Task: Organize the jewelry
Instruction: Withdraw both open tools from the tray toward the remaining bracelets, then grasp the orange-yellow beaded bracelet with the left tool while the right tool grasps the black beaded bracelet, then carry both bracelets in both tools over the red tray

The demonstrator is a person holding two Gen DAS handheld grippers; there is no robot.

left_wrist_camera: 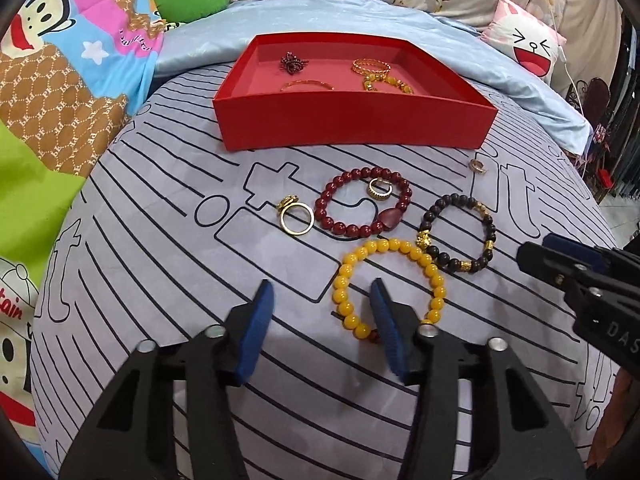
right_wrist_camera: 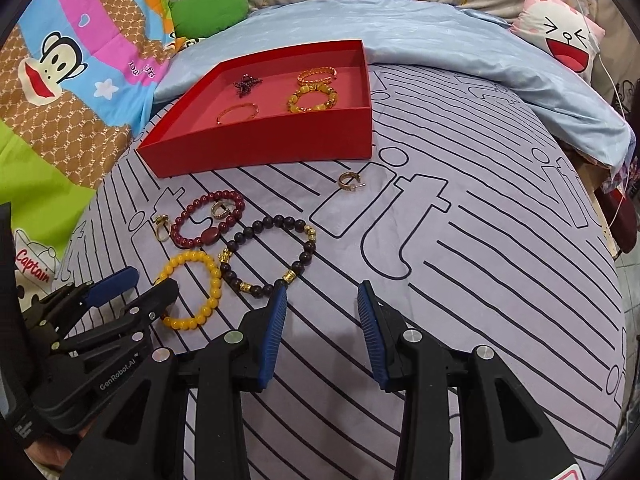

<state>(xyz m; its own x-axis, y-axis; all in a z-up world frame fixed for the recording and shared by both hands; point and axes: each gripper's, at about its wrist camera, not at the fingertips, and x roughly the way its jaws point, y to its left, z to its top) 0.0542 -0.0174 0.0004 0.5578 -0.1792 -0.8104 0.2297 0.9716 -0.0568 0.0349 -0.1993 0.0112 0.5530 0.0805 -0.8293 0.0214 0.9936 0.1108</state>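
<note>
A yellow bead bracelet (left_wrist_camera: 400, 245) lies on the striped sheet nearest me. My left gripper (left_wrist_camera: 322, 288) is open over its left side, with one finger inside the loop, the other outside, and neither pad touching the beads. To its right lies a dark bead bracelet (right_wrist_camera: 308, 248) with gold charms. My right gripper (right_wrist_camera: 323, 289) stands open just below that bracelet with nothing between its fingers. Further back lie a red bead bracelet (left_wrist_camera: 320, 200), a gold ring (left_wrist_camera: 282, 220) and a small hoop earring (right_wrist_camera: 348, 181). The red box (left_wrist_camera: 352, 128) behind them holds gold bangles, a yellow bracelet and a dark red chain.
All of this sits on a bed with a grey-lilac striped sheet (right_wrist_camera: 460, 280). A light blue blanket (right_wrist_camera: 480, 52) is bunched behind the box. A cartoon quilt (left_wrist_camera: 60, 80) lies at the left, and a pink cushion (left_wrist_camera: 528, 48) at the back right.
</note>
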